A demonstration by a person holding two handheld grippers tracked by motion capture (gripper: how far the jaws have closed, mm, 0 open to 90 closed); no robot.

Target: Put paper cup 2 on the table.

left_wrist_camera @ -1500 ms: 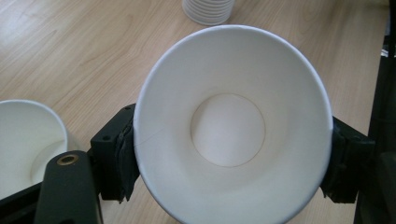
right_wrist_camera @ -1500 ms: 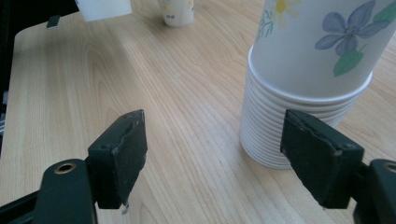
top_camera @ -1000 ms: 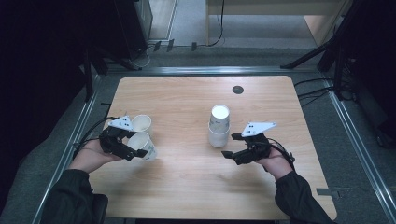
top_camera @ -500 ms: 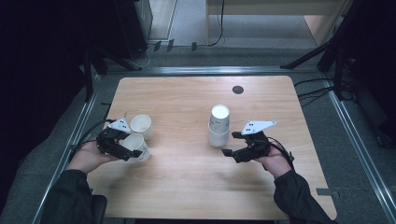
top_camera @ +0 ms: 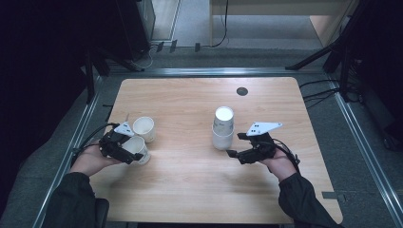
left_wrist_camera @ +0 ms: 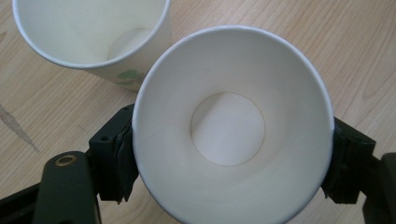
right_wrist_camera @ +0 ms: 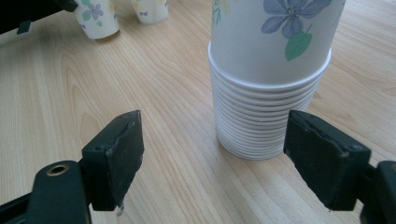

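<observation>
The left gripper [top_camera: 127, 153] sits at the near left of the table [top_camera: 190, 190], and its jaws clamp a paper cup [left_wrist_camera: 233, 126] from both sides. In the left gripper view the pads press the cup's wall at left and right; the mouth faces the camera and the round base shows inside. In the high view this held cup [top_camera: 137, 148] lies low over the wood, mouth up. A second cup [top_camera: 144, 128] stands upright just beside it on the far side, close enough that contact cannot be judged; in the left gripper view its rim [left_wrist_camera: 88, 32] sits at the upper left, with a green mark on its wall.

The right gripper [top_camera: 236, 145] rests near the table's middle right with its jaws spread wide and nothing between the pads. A stack of cups [top_camera: 223, 128] stands upright just ahead of it. In the right gripper view the stack [right_wrist_camera: 268, 88] rises beyond the gap, nearer the right jaw, not touched; the top cup bears a blue flower and green leaf.
</observation>
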